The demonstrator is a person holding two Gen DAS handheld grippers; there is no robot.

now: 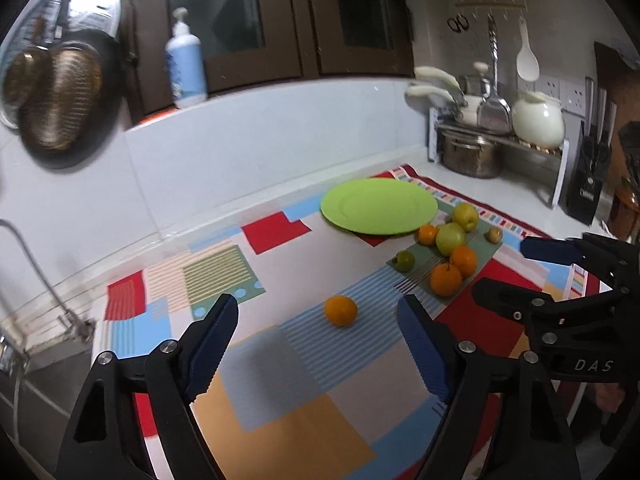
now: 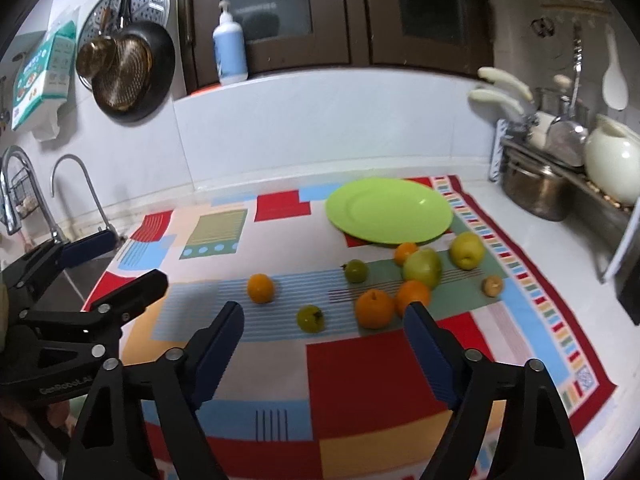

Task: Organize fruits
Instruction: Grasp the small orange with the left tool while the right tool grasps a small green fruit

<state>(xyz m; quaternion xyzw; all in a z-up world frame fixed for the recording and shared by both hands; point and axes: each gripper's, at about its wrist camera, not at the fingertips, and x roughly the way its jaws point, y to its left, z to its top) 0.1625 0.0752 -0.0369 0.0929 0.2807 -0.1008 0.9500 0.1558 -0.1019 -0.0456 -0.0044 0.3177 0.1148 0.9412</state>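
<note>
A bare green plate (image 1: pixel 378 206) (image 2: pixel 388 210) lies at the back of a patchwork cloth (image 2: pixel 360 368). Near it lie several fruits: oranges (image 2: pixel 374 308), green apples (image 2: pixel 422 267), a yellow apple (image 2: pixel 466 250) and small green fruits (image 2: pixel 311 319). One orange (image 1: pixel 340 310) (image 2: pixel 260 288) lies apart to the left. My left gripper (image 1: pixel 318 320) is open and empty, above the cloth just short of that lone orange. My right gripper (image 2: pixel 324 332) is open and empty, above the cloth near a small green fruit and the oranges. Each gripper shows in the other's view.
A sink with taps (image 2: pixel 76 184) lies left of the cloth. A rack with pots (image 2: pixel 536 192), a white teapot (image 2: pixel 612 160) and a knife block (image 1: pixel 588 184) stands at the right. A pan (image 2: pixel 128 72) hangs on the wall. A pump bottle (image 2: pixel 229 50) stands on the ledge.
</note>
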